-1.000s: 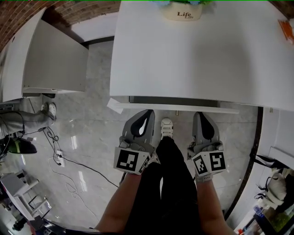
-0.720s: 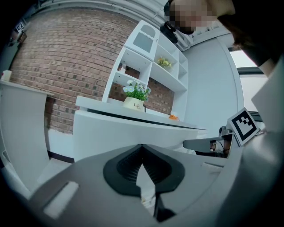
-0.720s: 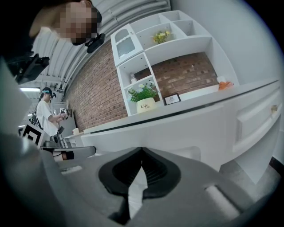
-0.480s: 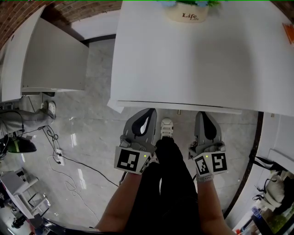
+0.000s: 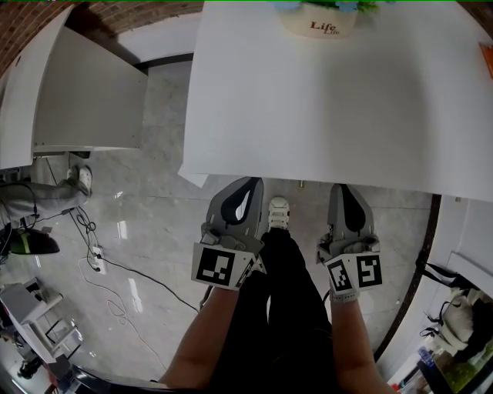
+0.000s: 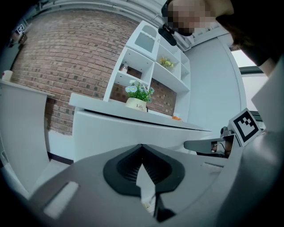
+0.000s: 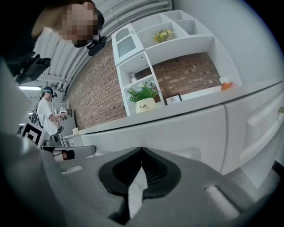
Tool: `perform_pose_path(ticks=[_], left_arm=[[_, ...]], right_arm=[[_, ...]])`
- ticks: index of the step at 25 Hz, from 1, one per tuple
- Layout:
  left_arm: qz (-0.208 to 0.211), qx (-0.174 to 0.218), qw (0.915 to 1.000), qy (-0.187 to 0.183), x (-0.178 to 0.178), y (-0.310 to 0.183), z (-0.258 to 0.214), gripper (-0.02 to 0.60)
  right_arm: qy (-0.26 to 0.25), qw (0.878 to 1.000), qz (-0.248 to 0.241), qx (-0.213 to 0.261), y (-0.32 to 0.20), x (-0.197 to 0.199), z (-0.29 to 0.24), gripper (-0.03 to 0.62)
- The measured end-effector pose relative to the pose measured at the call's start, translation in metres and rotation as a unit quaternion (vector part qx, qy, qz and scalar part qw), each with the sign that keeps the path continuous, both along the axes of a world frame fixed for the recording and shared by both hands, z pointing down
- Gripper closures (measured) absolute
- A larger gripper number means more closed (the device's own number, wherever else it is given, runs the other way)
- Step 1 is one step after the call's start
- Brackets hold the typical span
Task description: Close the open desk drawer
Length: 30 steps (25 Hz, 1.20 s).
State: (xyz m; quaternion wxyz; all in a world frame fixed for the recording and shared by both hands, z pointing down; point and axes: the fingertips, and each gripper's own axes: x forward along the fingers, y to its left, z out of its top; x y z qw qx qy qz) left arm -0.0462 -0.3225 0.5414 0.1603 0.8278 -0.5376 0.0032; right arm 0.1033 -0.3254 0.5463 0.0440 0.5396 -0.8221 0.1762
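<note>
Two grey grippers, left gripper (image 5: 248,181) and right gripper (image 5: 342,188), both clenched empty, tips near white worktop (image 5: 323,108) edge, white desk drawer (image 7: 177,131) pushed in

In my head view the drawer (image 7: 168,133) lies hidden under the near edge of the surface (image 5: 323,100). I see the pot (image 5: 317,19) at the far edge cut off on top, and the orange item (image 5: 487,54) at the right edge mostly cropped.

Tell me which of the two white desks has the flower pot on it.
The wide desk straight ahead: the pot marked Life stands at its far edge. The other desk, off to the left, shows no pot.
</note>
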Motion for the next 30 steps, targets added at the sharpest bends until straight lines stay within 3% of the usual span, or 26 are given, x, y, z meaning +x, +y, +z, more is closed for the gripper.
perform_pose_path(ticks=[16,30], left_arm=[[-0.004,-0.007,0.9999,-0.013,0.000,0.002,0.005,0.578],[0.011,0.019,0.9996,-0.020,0.002,0.031,-0.014,0.578]], right_arm=[[-0.016,1.000,-0.011,0.010,0.000,-0.001,-0.001,0.591],[-0.008,0.999,-0.017,0.044,0.027,0.000,-0.025,0.591]])
